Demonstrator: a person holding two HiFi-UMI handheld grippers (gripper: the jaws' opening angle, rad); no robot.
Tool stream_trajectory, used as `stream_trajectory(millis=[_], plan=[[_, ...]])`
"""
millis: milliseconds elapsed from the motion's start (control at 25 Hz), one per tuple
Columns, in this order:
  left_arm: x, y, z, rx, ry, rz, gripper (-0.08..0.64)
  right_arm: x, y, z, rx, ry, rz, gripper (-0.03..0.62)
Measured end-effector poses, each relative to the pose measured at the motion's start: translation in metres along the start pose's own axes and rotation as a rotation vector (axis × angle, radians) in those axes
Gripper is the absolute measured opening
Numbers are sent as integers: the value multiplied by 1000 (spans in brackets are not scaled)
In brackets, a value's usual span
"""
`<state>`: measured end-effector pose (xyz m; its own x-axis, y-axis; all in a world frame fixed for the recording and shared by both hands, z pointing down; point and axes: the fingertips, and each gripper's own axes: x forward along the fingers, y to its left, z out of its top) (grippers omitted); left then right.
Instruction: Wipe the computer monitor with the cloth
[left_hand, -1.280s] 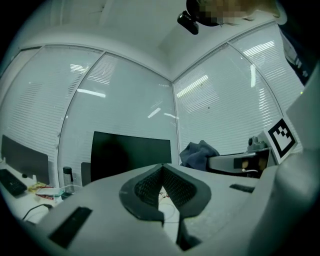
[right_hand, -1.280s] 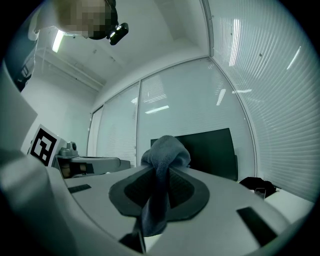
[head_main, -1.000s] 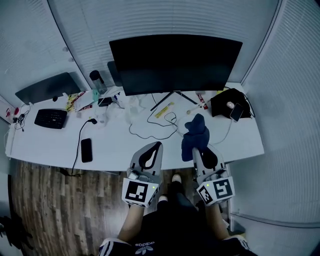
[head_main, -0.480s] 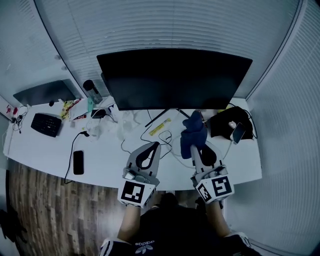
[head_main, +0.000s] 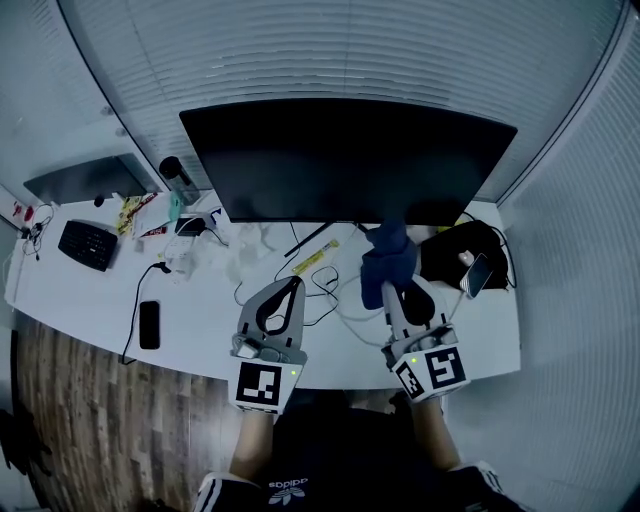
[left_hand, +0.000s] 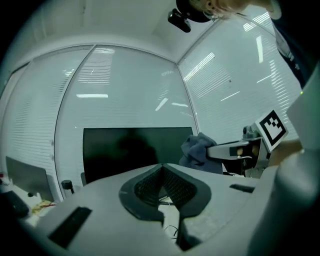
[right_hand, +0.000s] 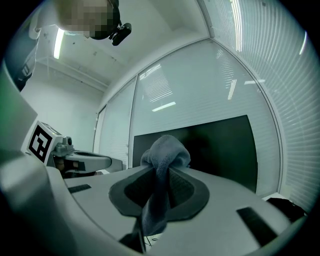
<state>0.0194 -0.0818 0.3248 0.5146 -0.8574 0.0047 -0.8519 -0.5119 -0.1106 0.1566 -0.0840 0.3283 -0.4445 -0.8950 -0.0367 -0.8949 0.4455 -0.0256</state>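
Over the white desk (head_main: 80, 290), the right claw (head_main: 386, 288) clamps the blue cloth (head_main: 388, 262) just before the monitor (head_main: 345, 160) ahead, the left claw (head_main: 290, 284) is closed and empty, and wiping appears not yet begun.

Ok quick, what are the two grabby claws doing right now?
Left gripper: closed, nothing between its jaws.
Right gripper: closed on the blue cloth.

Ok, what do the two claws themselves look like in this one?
Both the left claw and right claw are pale grey plastic, tapering to a point, with dark ribbed pads inside. Each carries a cube of black-and-white square markers at the rear and a small green light.
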Motion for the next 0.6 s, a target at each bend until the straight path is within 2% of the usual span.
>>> stream_trajectory(millis=[160,600], plan=[[8,7,5,-64,-35,-19,5,10,2,-1,-1,1,0,54],[23,63,13,-33,-50,-37,5,65,24,18,-28,-47,-45,49]])
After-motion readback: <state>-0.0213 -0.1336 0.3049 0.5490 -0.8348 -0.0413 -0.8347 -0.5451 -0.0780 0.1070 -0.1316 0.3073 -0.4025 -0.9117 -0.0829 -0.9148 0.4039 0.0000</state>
